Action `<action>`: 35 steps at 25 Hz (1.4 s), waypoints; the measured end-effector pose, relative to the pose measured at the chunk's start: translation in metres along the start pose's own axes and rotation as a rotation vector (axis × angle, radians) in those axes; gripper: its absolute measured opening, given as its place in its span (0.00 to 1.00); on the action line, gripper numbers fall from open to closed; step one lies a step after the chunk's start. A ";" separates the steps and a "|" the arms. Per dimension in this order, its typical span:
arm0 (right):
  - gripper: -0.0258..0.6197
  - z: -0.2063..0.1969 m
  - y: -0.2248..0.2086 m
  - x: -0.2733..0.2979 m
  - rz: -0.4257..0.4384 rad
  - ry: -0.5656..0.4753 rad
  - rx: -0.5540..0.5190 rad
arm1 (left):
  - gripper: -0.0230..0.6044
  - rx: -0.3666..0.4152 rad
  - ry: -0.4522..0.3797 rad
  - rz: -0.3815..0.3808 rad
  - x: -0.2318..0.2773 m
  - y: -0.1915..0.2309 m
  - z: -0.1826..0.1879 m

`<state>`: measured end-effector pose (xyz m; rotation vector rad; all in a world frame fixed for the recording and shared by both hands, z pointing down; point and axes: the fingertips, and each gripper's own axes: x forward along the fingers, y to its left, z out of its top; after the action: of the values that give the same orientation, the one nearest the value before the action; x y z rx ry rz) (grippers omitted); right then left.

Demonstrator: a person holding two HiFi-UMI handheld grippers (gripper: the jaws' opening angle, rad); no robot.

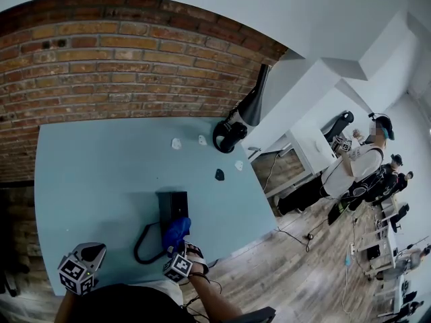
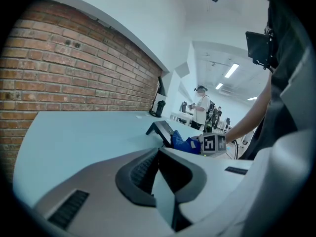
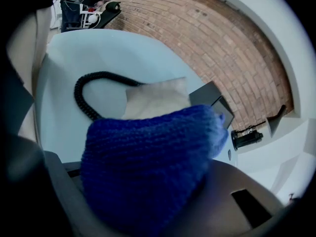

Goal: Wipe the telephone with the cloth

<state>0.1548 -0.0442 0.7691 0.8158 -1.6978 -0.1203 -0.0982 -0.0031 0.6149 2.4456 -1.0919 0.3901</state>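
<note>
A black telephone (image 1: 174,207) lies near the front edge of the light blue table (image 1: 94,173), its coiled cord (image 1: 143,245) looping to its left. My right gripper (image 1: 182,249) is shut on a blue knitted cloth (image 1: 176,232), which rests on the telephone's near end. In the right gripper view the cloth (image 3: 148,167) fills the jaws, with the telephone's black body (image 3: 211,99) and cord (image 3: 88,98) beyond it. My left gripper (image 1: 92,251) hangs at the table's front left, away from the telephone. Its jaws (image 2: 159,154) are shut on nothing.
A black lamp-like object (image 1: 237,128) stands at the table's back right by the brick wall (image 1: 121,59). Small white bits (image 1: 176,143) and a dark piece (image 1: 219,174) lie behind the telephone. A person (image 1: 357,167) stands on the wooden floor to the right.
</note>
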 end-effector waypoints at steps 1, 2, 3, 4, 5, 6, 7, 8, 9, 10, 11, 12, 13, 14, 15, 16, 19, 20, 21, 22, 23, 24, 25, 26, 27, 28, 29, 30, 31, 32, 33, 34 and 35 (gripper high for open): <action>0.12 -0.005 0.004 0.000 -0.006 0.001 0.040 | 0.07 0.001 0.000 0.000 0.000 0.000 0.000; 0.12 -0.007 0.003 -0.001 -0.015 -0.006 0.111 | 0.07 0.001 0.001 0.000 -0.001 0.000 0.001; 0.12 -0.006 0.001 -0.005 -0.005 -0.022 0.215 | 0.07 0.000 0.001 0.001 -0.001 0.001 0.003; 0.13 -0.003 -0.003 -0.010 0.030 -0.053 0.354 | 0.07 -0.001 0.001 0.004 -0.003 0.002 0.004; 0.14 0.001 -0.006 -0.015 0.081 -0.106 0.516 | 0.07 -0.003 0.002 0.009 -0.004 0.003 0.004; 0.14 0.006 -0.012 -0.021 0.135 -0.180 0.688 | 0.07 -0.005 0.003 0.013 -0.005 0.005 0.004; 0.14 0.009 -0.020 -0.027 0.182 -0.264 0.853 | 0.07 -0.007 0.004 0.017 -0.006 0.007 0.004; 0.14 0.011 -0.032 -0.035 0.213 -0.345 0.992 | 0.07 -0.010 0.006 0.020 -0.007 0.008 0.003; 0.14 0.011 -0.047 -0.043 0.223 -0.416 1.098 | 0.07 -0.012 0.008 0.022 -0.008 0.010 0.003; 0.15 0.009 -0.065 -0.050 0.211 -0.470 1.167 | 0.07 -0.014 0.009 0.025 -0.008 0.011 0.003; 0.15 0.006 -0.084 -0.056 0.180 -0.506 1.202 | 0.07 -0.017 0.009 0.028 -0.009 0.013 0.003; 0.15 0.001 -0.105 -0.061 0.135 -0.521 1.205 | 0.07 -0.019 0.009 0.030 -0.009 0.014 0.003; 0.15 -0.005 -0.125 -0.063 0.079 -0.517 1.178 | 0.07 -0.020 0.009 0.032 -0.008 0.016 0.003; 0.15 -0.011 -0.145 -0.065 0.016 -0.498 1.126 | 0.07 -0.021 0.009 0.034 -0.008 0.017 0.003; 0.15 -0.016 -0.166 -0.065 -0.051 -0.467 1.053 | 0.07 -0.021 0.009 0.035 -0.007 0.018 0.004; 0.15 -0.020 -0.186 -0.065 -0.119 -0.427 0.967 | 0.07 -0.021 0.009 0.035 -0.007 0.019 0.004; 0.15 -0.021 -0.236 -0.061 -0.289 -0.287 0.679 | 0.07 -0.027 0.012 0.034 -0.006 0.020 0.005; 0.15 -0.015 -0.248 -0.058 -0.323 -0.246 0.582 | 0.07 -0.031 0.015 0.034 -0.007 0.021 0.005; 0.15 -0.006 -0.257 -0.054 -0.346 -0.211 0.488 | 0.07 -0.034 0.016 0.035 -0.007 0.022 0.005; 0.15 0.004 -0.263 -0.048 -0.359 -0.183 0.402 | 0.07 -0.035 0.017 0.039 -0.007 0.023 0.006; 0.15 0.016 -0.265 -0.040 -0.359 -0.162 0.325 | 0.07 -0.035 0.016 0.045 -0.008 0.025 0.007; 0.15 0.029 -0.263 -0.030 -0.342 -0.148 0.259 | 0.07 -0.035 0.016 0.051 -0.008 0.028 0.008; 0.15 0.042 -0.256 -0.019 -0.309 -0.136 0.200 | 0.07 -0.036 0.015 0.057 -0.008 0.029 0.009; 0.15 0.053 -0.245 -0.006 -0.265 -0.120 0.142 | 0.07 -0.038 0.016 0.062 -0.009 0.031 0.009; 0.15 0.062 -0.232 0.007 -0.221 -0.094 0.083 | 0.07 -0.040 0.017 0.066 -0.010 0.032 0.009; 0.15 0.067 -0.219 0.018 -0.188 -0.059 0.027 | 0.07 -0.043 0.017 0.070 -0.012 0.033 0.010; 0.12 0.069 -0.209 0.026 -0.176 -0.022 -0.019 | 0.07 -0.045 0.015 0.075 -0.014 0.035 0.012; 0.12 0.070 -0.204 0.030 -0.181 0.007 -0.046 | 0.07 -0.047 0.012 0.081 -0.016 0.037 0.015; 0.11 0.070 -0.202 0.030 -0.189 0.020 -0.054 | 0.07 -0.051 0.009 0.088 -0.019 0.040 0.016; 0.11 0.070 -0.200 0.028 -0.189 0.017 -0.050 | 0.07 -0.055 0.007 0.094 -0.021 0.043 0.017; 0.11 0.070 -0.198 0.028 -0.176 0.006 -0.044 | 0.07 -0.058 0.006 0.096 -0.022 0.046 0.016; 0.11 0.070 -0.196 0.028 -0.157 -0.003 -0.041 | 0.07 -0.060 0.006 0.095 -0.021 0.048 0.015; 0.11 0.071 -0.193 0.028 -0.137 -0.005 -0.041 | 0.07 -0.060 0.008 0.091 -0.019 0.048 0.013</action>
<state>0.1769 -0.2288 0.6763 0.9015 -1.6384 -0.2504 -0.1464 -0.0261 0.6084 2.3471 -1.1969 0.3889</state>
